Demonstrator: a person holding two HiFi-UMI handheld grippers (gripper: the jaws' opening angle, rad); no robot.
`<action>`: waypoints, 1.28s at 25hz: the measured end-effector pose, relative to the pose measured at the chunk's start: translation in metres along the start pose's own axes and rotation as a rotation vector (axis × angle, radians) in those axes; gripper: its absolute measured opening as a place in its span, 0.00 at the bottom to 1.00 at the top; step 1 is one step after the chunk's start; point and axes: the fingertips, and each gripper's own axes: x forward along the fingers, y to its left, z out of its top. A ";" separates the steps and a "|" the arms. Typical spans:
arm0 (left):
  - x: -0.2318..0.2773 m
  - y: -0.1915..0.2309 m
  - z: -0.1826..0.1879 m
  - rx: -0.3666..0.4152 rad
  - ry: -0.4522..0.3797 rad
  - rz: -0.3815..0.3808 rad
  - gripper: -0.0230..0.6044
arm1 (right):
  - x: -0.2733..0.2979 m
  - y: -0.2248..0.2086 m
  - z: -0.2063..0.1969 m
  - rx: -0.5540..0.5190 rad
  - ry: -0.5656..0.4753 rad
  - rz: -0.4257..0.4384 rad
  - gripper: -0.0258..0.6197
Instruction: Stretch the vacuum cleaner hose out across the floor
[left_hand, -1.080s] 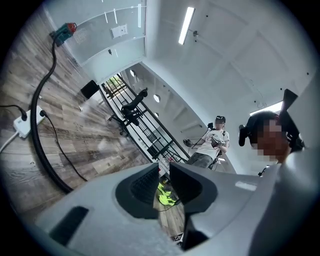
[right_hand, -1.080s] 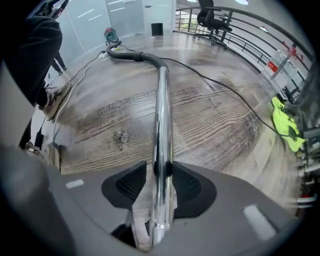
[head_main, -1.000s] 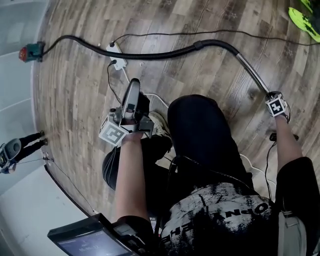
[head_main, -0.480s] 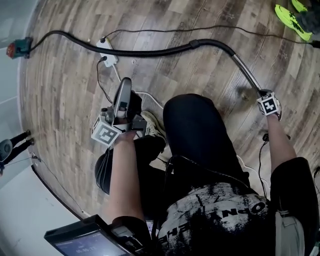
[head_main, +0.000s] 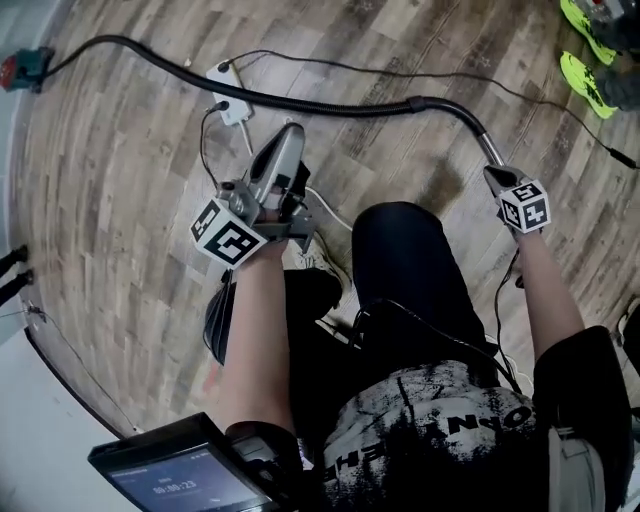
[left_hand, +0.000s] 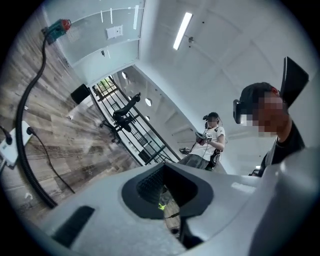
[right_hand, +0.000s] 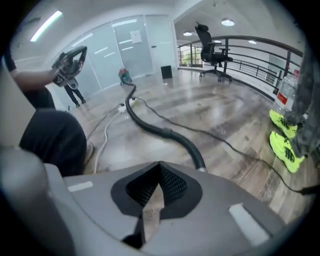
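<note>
Hose (head_main: 300, 103) runs leftward from your right gripper (head_main: 492, 174), jaws pinched on its end; left gripper (head_main: 288, 135) nearby, jaws together, empty.

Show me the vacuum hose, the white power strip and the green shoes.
vacuum hose (head_main: 300, 104): head view, mid-length of the black ribbed run.
white power strip (head_main: 238, 110): head view, its lower end.
green shoes (head_main: 582, 78): head view, middle of the fully visible shoe.

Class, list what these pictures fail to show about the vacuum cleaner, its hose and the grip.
Vacuum cleaner: cut by the head view's left edge, tiny in the right gripper view.
Wand: in the right gripper view it vanishes under the right hand-held gripper's body, so the grip is unconfirmed.
Power strip: sockets too small, head view.
</note>
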 end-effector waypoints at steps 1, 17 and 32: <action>0.005 -0.008 0.015 -0.005 -0.001 -0.025 0.04 | -0.015 0.017 0.037 0.006 -0.046 0.021 0.05; -0.014 -0.303 0.307 0.309 0.254 0.017 0.04 | -0.439 0.340 0.560 -0.131 -0.666 0.526 0.05; 0.052 -0.440 0.416 0.711 0.201 -0.044 0.04 | -0.595 0.363 0.666 -0.304 -0.941 0.549 0.05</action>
